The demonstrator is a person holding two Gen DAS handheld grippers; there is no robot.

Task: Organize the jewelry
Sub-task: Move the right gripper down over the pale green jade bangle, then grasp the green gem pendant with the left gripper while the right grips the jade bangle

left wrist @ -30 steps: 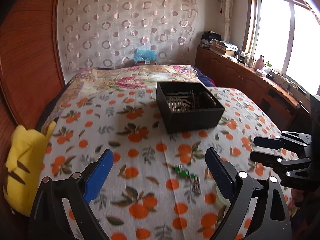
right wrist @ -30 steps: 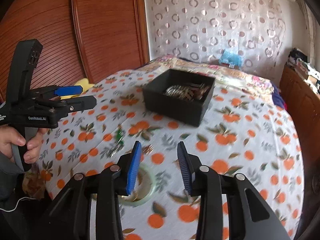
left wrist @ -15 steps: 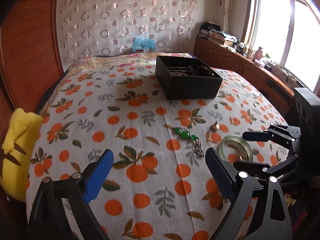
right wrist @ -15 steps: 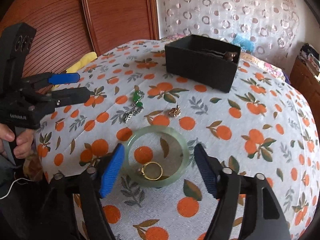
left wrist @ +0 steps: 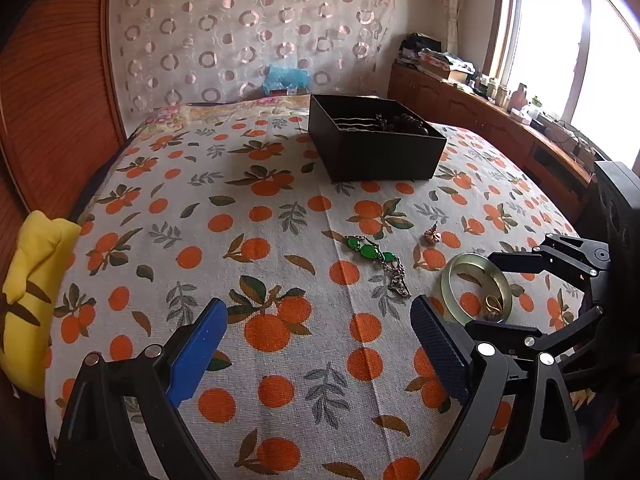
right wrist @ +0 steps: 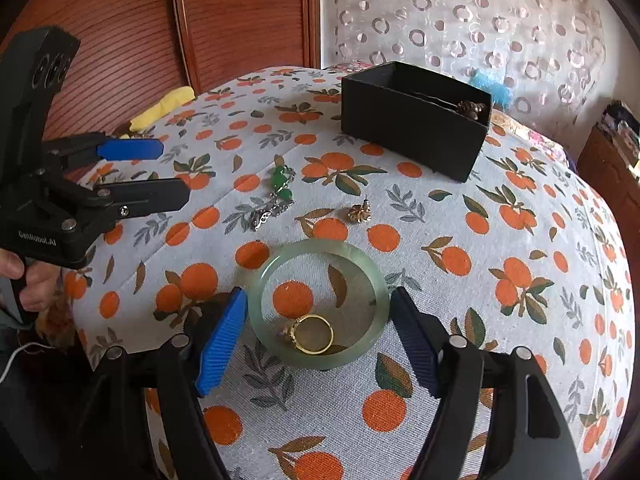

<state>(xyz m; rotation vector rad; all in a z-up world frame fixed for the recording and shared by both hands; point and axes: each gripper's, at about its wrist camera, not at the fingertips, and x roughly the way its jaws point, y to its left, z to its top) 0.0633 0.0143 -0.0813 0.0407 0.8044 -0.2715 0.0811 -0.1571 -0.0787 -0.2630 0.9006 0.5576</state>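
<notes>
A pale green bangle (right wrist: 320,249) lies on the orange-print bedspread (right wrist: 500,320) with a gold ring (right wrist: 314,334) inside it. My right gripper (right wrist: 316,340) stands open low over it, one pad on each side, neither pressing on the bangle. Farther off lie a green-stone bracelet (right wrist: 280,188) and a small gold flower piece (right wrist: 360,213). Behind them stands a black box (right wrist: 408,128) with jewelry in it. My left gripper (left wrist: 320,320) is open and empty over bare cloth, left of the bracelet (left wrist: 372,252) and the bangle (left wrist: 450,280).
A yellow plush (left wrist: 28,300) lies at the bed's left edge by the wooden wardrobe (left wrist: 52,100). A low wooden cabinet (left wrist: 500,136) with clutter runs under the window on the right. A hand (right wrist: 24,276) grips the left tool's handle.
Both grippers came down toward the bedspread and tipped further forward. The right jaws widened and now flank the bangle; since half a second ago little has moved.
</notes>
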